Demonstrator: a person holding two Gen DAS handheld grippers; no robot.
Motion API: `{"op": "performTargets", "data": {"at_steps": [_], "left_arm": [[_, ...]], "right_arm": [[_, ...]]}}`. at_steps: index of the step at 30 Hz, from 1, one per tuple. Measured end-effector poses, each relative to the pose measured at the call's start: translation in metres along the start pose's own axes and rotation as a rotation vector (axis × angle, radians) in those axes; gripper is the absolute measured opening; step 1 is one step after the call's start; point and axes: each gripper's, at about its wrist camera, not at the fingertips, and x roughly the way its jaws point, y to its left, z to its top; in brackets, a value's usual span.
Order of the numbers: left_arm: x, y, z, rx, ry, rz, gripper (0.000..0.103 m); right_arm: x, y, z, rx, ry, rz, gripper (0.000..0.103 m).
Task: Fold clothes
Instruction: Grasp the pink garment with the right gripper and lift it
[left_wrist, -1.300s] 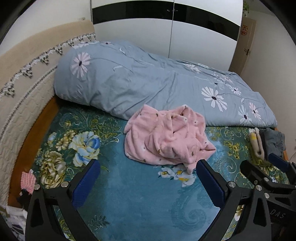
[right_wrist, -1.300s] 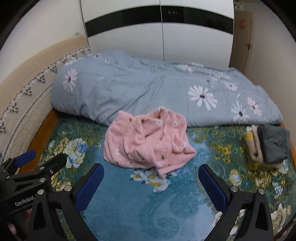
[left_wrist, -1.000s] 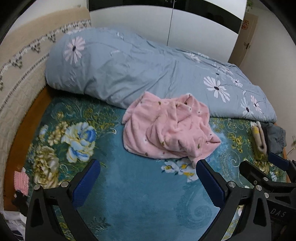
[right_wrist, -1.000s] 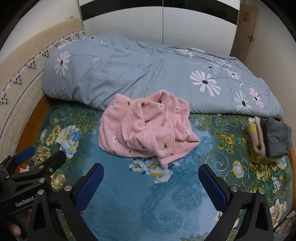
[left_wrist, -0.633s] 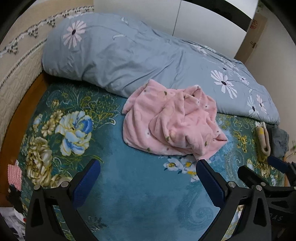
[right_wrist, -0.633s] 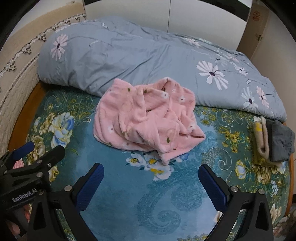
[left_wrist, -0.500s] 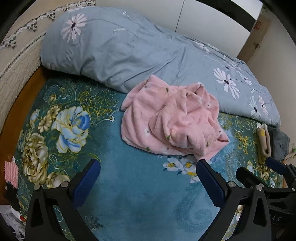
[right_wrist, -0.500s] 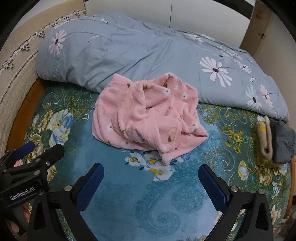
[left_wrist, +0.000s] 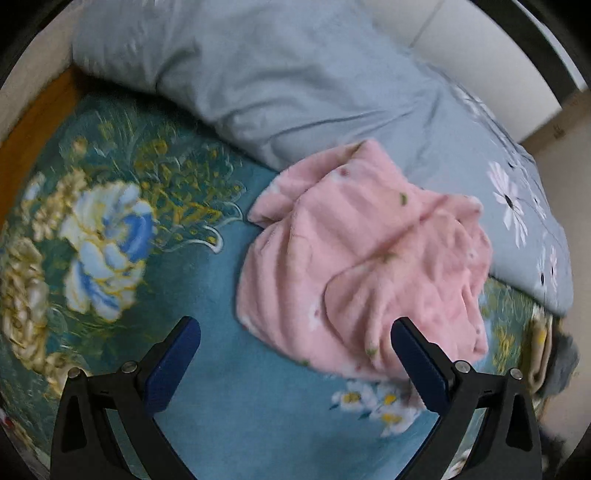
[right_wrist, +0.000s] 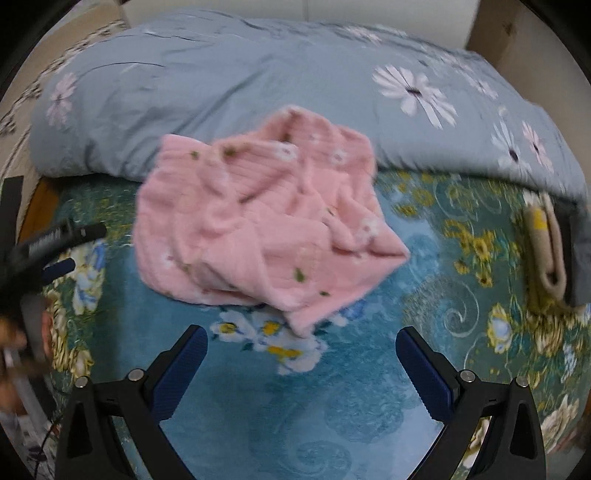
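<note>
Both tools, left tool and right tool, hover spread above the crumpled, somewhat blurred pink garment on the bed.

A teal floral bed stands before white wardrobe doors.

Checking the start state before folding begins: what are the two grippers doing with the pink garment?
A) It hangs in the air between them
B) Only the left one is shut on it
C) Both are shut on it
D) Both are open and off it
D: the left gripper and right gripper are both open, while the pink garment lies crumpled on the teal floral bedspread, ungrasped.
</note>
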Motion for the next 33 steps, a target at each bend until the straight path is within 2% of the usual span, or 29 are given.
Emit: {"op": "performTargets", "data": {"at_steps": [2,5,9,13,15,18,20,21,23,25,29,33], "left_arm": [[0.017,-0.009,0.007,-0.019,0.02,-0.057,0.102],[0.034,-0.026,0.008,-0.011,0.031,-0.084,0.102],[0.047,-0.032,0.009,-0.04,0.026,-0.06,0.102],[0.043,-0.007,-0.004,-0.108,0.022,-0.026,0.102],[0.037,0.012,-0.015,-0.116,0.026,0.004,0.102],[0.024,0.043,-0.03,-0.161,0.035,0.044,0.102],[0.013,0.064,-0.039,-0.21,0.036,0.064,0.102],[0.008,0.073,-0.043,-0.23,0.035,0.068,0.102],[0.0,0.088,-0.049,-0.266,0.033,0.073,0.102],[-0.007,0.1,-0.054,-0.299,0.032,0.078,0.102],[-0.014,0.112,-0.062,-0.338,0.042,0.063,0.102],[-0.021,0.11,-0.066,-0.352,0.035,0.023,0.102]], "right_arm": [[0.011,-0.012,-0.004,0.026,0.03,-0.005,0.103],[0.026,-0.027,-0.011,0.059,0.068,-0.005,0.103],[0.048,-0.029,-0.01,0.053,0.095,0.042,0.103],[0.072,-0.003,0.01,-0.018,0.086,0.12,0.103],[0.086,0.018,0.021,-0.06,0.09,0.149,0.098],[0.113,0.048,0.034,-0.122,0.131,0.159,0.082],[0.128,0.058,0.037,-0.135,0.177,0.175,0.06],[0.135,0.062,0.037,-0.135,0.203,0.182,0.052],[0.143,0.066,0.038,-0.119,0.229,0.165,0.025],[0.135,0.064,0.038,-0.083,0.211,0.175,0.013],[0.096,0.048,0.034,-0.005,0.148,0.252,0.009],[0.029,0.005,0.017,0.064,0.046,0.285,0.008]]}}
